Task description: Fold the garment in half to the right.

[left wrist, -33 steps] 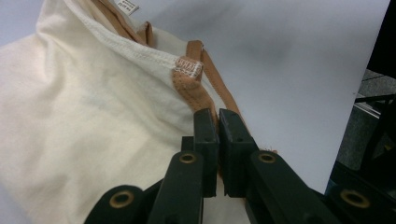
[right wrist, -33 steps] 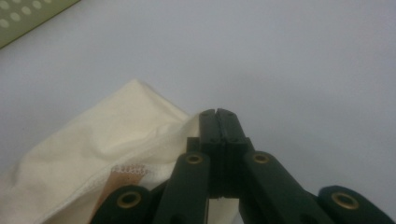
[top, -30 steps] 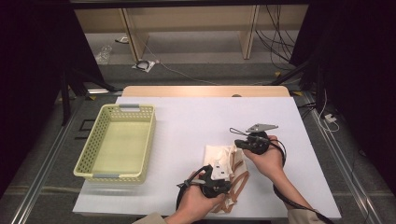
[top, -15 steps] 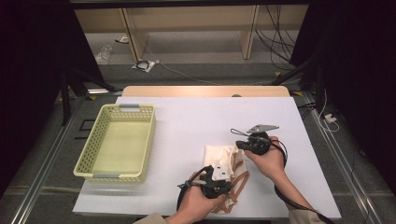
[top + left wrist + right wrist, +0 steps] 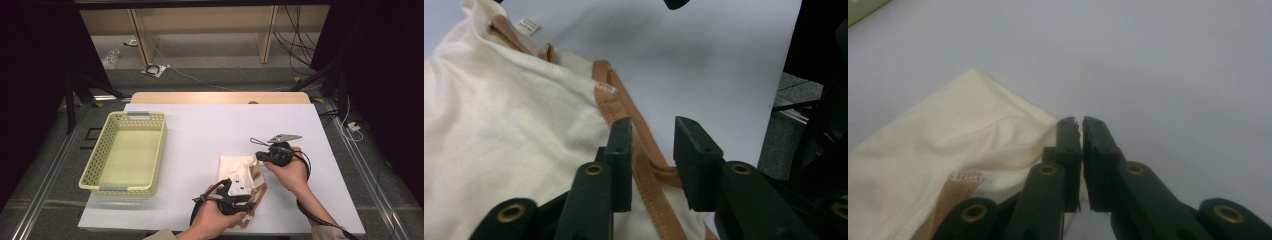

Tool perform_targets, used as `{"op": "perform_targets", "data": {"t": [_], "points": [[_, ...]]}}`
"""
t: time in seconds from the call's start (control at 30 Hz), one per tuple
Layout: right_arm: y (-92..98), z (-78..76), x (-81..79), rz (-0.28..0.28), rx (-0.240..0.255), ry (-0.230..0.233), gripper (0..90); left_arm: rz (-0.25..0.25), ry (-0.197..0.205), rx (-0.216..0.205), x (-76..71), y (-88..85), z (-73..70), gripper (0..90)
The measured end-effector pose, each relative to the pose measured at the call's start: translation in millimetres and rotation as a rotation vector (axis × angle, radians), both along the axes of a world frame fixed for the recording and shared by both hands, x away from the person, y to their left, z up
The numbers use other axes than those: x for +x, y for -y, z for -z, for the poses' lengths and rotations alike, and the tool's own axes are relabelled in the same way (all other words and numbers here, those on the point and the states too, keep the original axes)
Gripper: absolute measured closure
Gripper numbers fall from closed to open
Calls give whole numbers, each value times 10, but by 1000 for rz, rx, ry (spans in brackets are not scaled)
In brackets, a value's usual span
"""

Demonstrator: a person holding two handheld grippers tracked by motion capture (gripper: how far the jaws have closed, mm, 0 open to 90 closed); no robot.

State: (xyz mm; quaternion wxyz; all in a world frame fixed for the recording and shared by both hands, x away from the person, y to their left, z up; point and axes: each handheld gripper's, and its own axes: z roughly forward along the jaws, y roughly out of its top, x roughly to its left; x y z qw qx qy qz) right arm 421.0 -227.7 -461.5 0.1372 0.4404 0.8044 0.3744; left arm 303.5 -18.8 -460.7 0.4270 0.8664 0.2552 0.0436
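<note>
A folded cream cloth (image 5: 235, 167) with tan trim lies on the white table (image 5: 210, 125), near the front edge. My left gripper (image 5: 250, 182) comes in from the near side over it. In the left gripper view its jaws (image 5: 651, 125) have just been opening. They stand apart, with the tan strap (image 5: 644, 165) lying loose between them on the cloth (image 5: 499, 125). My right gripper (image 5: 257, 156) rests at the cloth's right edge. Its jaws (image 5: 1080, 122) have just opened a crack, and no fabric shows between the tips. The cloth (image 5: 948, 150) lies just to their left.
A pale yellow slotted basket (image 5: 160, 150) stands on the left part of the table. Bare white tabletop stretches behind the cloth and to its right. The table's right edge drops to a dark floor (image 5: 789, 145) with rails and cables.
</note>
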Motion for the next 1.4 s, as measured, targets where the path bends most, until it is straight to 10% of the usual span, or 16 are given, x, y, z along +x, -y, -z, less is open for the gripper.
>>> {"op": "perform_targets", "data": {"t": [0.33, 0.63, 0.87, 1.1, 1.4], "points": [[11, -226, -178, -38, 32, 60, 859, -30, 48, 15, 28, -220, -163, 717], [-240, -45, -269, -137, -34, -41, 853, -5, -14, 84, -41, -475, 14, 782], [-325, -81, -300, -155, -24, 9, 837, 29, -29, 90, -118, -496, 38, 784], [-248, 69, -254, -111, -159, -70, 894, 42, -49, 105, -172, -499, 84, 785], [-157, 123, -246, -92, -110, -119, 856, 36, -67, 100, -185, -530, 127, 773]]}}
